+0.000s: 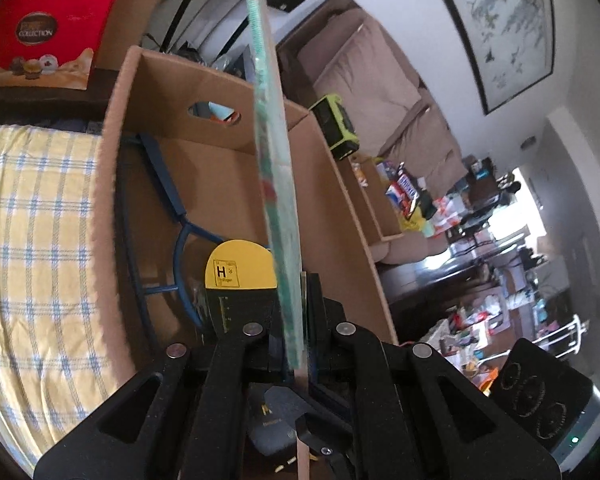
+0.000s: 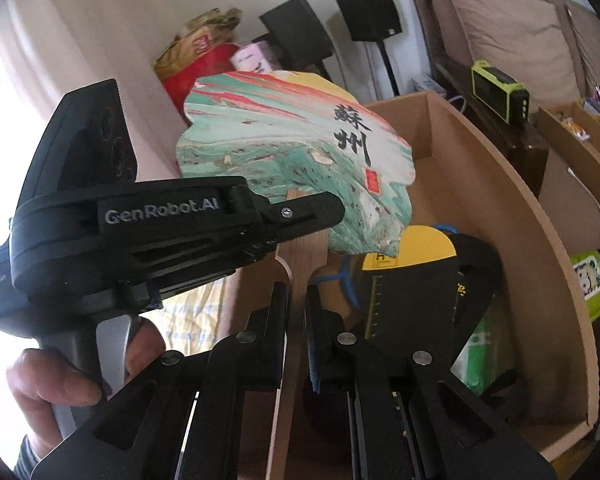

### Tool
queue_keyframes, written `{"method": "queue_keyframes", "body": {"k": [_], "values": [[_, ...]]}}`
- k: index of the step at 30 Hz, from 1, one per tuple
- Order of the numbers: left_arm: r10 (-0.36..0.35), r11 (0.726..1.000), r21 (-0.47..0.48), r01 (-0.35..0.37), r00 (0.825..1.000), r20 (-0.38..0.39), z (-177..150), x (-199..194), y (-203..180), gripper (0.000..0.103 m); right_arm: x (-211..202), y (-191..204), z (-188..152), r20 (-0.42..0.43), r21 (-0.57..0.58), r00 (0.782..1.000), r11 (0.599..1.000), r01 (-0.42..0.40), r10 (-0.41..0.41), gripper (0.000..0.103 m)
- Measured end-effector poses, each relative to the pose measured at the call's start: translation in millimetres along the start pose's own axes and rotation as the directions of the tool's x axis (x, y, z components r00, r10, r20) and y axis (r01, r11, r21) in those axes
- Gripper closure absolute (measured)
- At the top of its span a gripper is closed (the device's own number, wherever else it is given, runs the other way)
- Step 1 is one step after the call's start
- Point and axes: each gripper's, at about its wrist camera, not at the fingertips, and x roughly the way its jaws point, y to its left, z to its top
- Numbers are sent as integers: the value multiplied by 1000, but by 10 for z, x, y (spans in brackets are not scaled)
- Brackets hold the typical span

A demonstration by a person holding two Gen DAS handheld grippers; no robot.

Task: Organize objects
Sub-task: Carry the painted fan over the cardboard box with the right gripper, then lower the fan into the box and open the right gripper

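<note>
Fan point(image 2: 296, 152) is hanging over the open box point(image 2: 500, 200), both grippers holding it. Right gripper point(image 2: 298, 300) is clamping the wooden handle point(image 2: 300, 256) low down; left gripper point(image 2: 324, 210) is pinching the paddle's lower edge where it meets the handle. From the left wrist view the fan point(image 1: 278, 184) is showing edge-on, pinned in the left gripper point(image 1: 300, 320), pointing up past the box's far wall point(image 1: 220, 92).

Risks, as I'm reading it:
- Two grips on one thin paddle: any mismatch between the hands is going to bend or crease it.
- The paddle looks wide against the box; lowering it tilted is likely to snag the rim.
- Releasing one side early is likely to let it swing.

Box contents: a yellow-topped black card point(image 1: 240, 268) is standing near the front, a blue wire frame point(image 1: 168, 184) is lying against the left wall, something green point(image 2: 480, 356) is sitting at the right, hard to identify. Smaller tray point(image 2: 580, 148) beyond is holding snack packs.
</note>
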Motion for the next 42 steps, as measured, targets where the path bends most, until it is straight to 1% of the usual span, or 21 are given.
{"method": "queue_keyframes", "body": {"k": [2, 5, 8, 11, 13, 15, 17, 18, 20, 24, 26, 28, 30, 32, 33, 34, 35, 38, 39, 40, 42], "values": [[0, 1000, 0, 0, 1000, -27, 47, 91, -22, 97, 37, -73, 19, 1, 29, 1000, 1000, -2, 2, 94], [14, 1000, 25, -13, 998, -61, 111, 204, -70, 97, 77, -175, 46, 1, 68, 1000, 998, -3, 3, 94], [23, 999, 43, -19, 995, -99, 169, 307, -85, 97, 143, -244, 79, -16, 90, 1000, 996, 19, -18, 94], [62, 996, 72, -52, 989, -138, 190, 408, -85, 96, 235, -300, 90, -49, 113, 998, 993, 40, -34, 94], [101, 990, 118, -83, 983, -156, 159, 441, -102, 96, 272, -328, 89, -58, 127, 998, 991, 36, -29, 94], [141, 981, 156, -115, 976, -169, 132, 427, -115, 94, 295, -322, 89, -54, 119, 997, 991, 55, -49, 94], [158, 978, 166, -128, 971, -179, 123, 385, -98, 89, 324, -336, 101, -53, 119, 996, 990, 73, -67, 95], [171, 976, 165, -142, 968, -182, 123, 347, -86, 87, 348, -350, 111, -63, 128, 996, 989, 70, -62, 95], [185, 974, 165, -157, 968, -170, 116, 254, -47, 75, 399, -373, 129, -84, 143, 994, 987, 74, -62, 95], [156, 979, 156, -133, 977, -144, 116, -10, 18, 67, 449, -366, 159, -104, 151, 991, 984, 96, -81, 95], [161, 976, 167, -140, 979, -124, 124, -153, 46, 64, 462, -349, 160, -109, 156, 990, 982, 109, -93, 95], [168, 972, 181, -148, 981, -100, 102, -290, 20, 63, 483, -327, 161, -119, 158, 988, 980, 117, -99, 92], [170, 968, 197, -153, 983, -73, 92, -433, -11, 59, 549, -275, 159, -152, 136, 983, 982, 128, -107, 90], [175, 963, 214, -162, 983, -46, 53, -577, -37, 58, 618, -232, 158, -185, 118, 977, 985, 129, -106, 85], [177, 959, 228, -165, 984, -30, 23, -662, -65, 58, 613, -228, 164, -183, 131, 978, 983, 129, -104, 77], [177, 956, 239, -167, 984, -18, -2, -733, -85, 54, 594, -225, 169, -175, 139, 980, 983, 122, -97, 74], [179, 953, 251, -172, 984, -4, -41, -818, -98, 48, 564, -213, 172, -160, 143, 983, 984, 107, -84, 73], [192, 939, 282, -196, 980, 43, -139, -1025, -171, 46, 440, -118, 180, -118, 112, 989, 989, 98, -85, 70], [206, 932, 293, -213, 977, 57, -172, -1096, -191, 46, 388, -75, 179, -101, 94, 990, 990, 105, -95, 66], [218, 926, 299, -228, 974, 69, -208, -1138, -202, 45, 337, -41, 171, -86, 78, 991, 991, 113, -106, 60], [246, 911, 314, -266, 964, 100, -276, -1260, -221, 45, 232, 43, 156, -52, 43, 989, 989, 138, -136, 50]]}}
